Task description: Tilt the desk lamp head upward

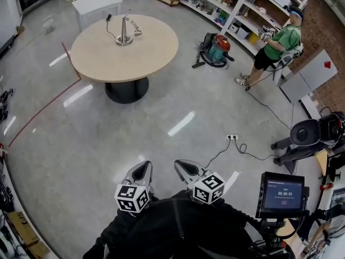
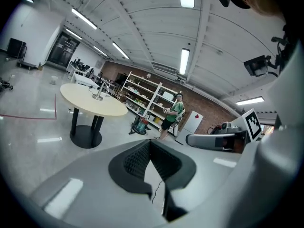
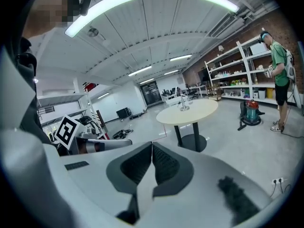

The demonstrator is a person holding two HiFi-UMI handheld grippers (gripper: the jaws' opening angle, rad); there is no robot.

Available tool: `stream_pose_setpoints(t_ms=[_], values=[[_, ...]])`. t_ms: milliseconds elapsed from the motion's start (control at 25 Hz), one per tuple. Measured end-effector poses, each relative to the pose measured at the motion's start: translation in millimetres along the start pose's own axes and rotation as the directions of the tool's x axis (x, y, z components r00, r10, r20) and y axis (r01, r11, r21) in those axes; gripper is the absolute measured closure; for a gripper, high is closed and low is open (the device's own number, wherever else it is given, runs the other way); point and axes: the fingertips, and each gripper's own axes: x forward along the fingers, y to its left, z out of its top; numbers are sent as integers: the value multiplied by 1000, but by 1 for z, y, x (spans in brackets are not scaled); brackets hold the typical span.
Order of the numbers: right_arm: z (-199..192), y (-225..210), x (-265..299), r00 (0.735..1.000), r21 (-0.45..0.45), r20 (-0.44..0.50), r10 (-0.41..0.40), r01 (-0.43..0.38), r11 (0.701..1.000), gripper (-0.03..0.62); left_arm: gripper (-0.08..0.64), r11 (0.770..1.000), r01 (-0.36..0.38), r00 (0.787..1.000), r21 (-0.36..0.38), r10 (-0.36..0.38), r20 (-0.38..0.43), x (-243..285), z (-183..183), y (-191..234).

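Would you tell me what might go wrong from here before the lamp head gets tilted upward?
The power strip and its cable lie on the floor ahead to the right; a foot could catch them on the way to the table.
The lamp looks slim on a small base; pushing its head up could slide or tip it.
The left gripper and right gripper both have shut fingers, so they must open before gripping.

Desk lamp [image 1: 125,32] standing on round table [image 1: 148,58], top left. Left gripper [image 1: 144,166], right gripper [image 1: 180,165] at bottom, side by side, jaws together, well apart from table.
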Motion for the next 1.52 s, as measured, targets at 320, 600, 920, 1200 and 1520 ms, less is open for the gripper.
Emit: stream_pose_setpoints(t_ms=[320, 600, 920, 1200, 1520], values=[[7, 2, 10, 1000, -6, -8, 12, -12, 1000, 588, 554, 1000, -4, 1000, -16, 4, 7, -1, 4, 8], [22, -16, 36, 998, -12, 10, 67, -67, 998, 588, 554, 999, -53, 998, 8, 53, 21, 16, 19, 25], [58, -73, 54, 990, 11, 62, 128, -129, 992, 588, 554, 991, -113, 993, 66, 111, 29, 66, 53, 25], [85, -136, 61, 987, 26, 100, 123, -126, 992, 588, 554, 987, -116, 993, 113, 115, 19, 127, 72, 16], [122, -228, 71, 977, 51, 106, 186, -192, 980, 588, 554, 973, -194, 981, 126, 194, 14, 211, 102, 0]])
